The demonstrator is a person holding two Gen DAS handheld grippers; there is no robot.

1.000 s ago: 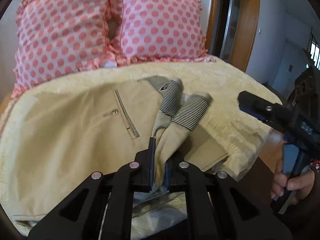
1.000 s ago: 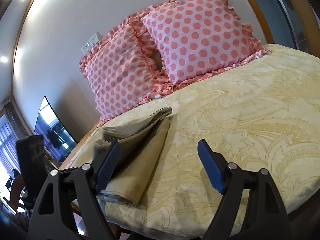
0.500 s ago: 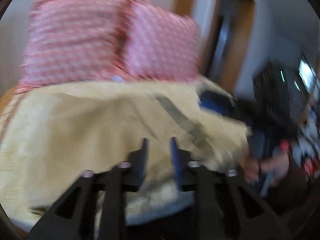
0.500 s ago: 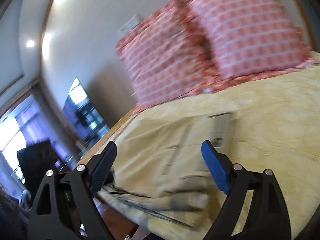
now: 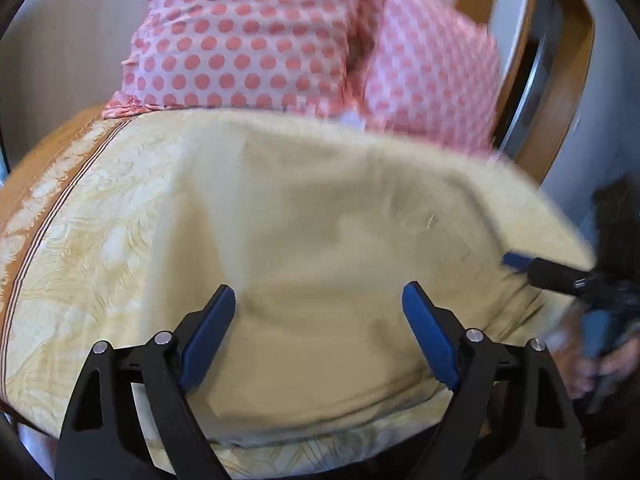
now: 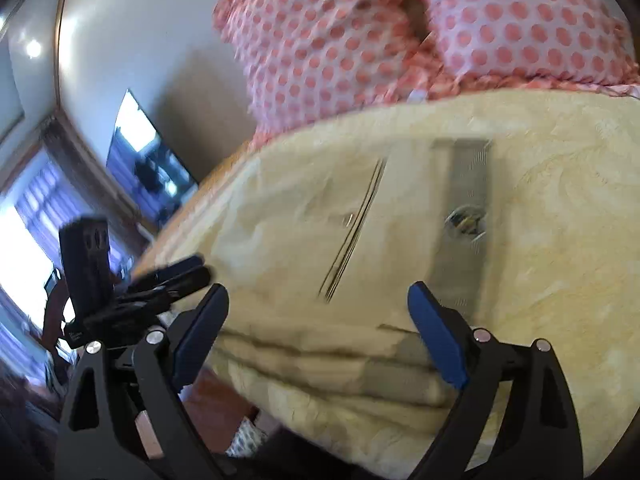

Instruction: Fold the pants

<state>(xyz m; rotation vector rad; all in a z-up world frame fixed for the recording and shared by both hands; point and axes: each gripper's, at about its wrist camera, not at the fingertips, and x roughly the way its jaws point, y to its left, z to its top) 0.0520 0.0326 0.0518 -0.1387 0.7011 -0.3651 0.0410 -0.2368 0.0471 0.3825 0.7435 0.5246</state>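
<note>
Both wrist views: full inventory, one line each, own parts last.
Pants: 1, beige, folded, on the bed's near edge.
Bedspread: 1, pale yellow, patterned, covering the bed.
Pillows: 2, pink with coral dots, at the head of the bed.
TV: 1, dark screen, by the wall left of the bed.
Left gripper: 1, black with blue pads, open over the pants.
Right gripper: 1, same make, open at the folded edge.
</note>
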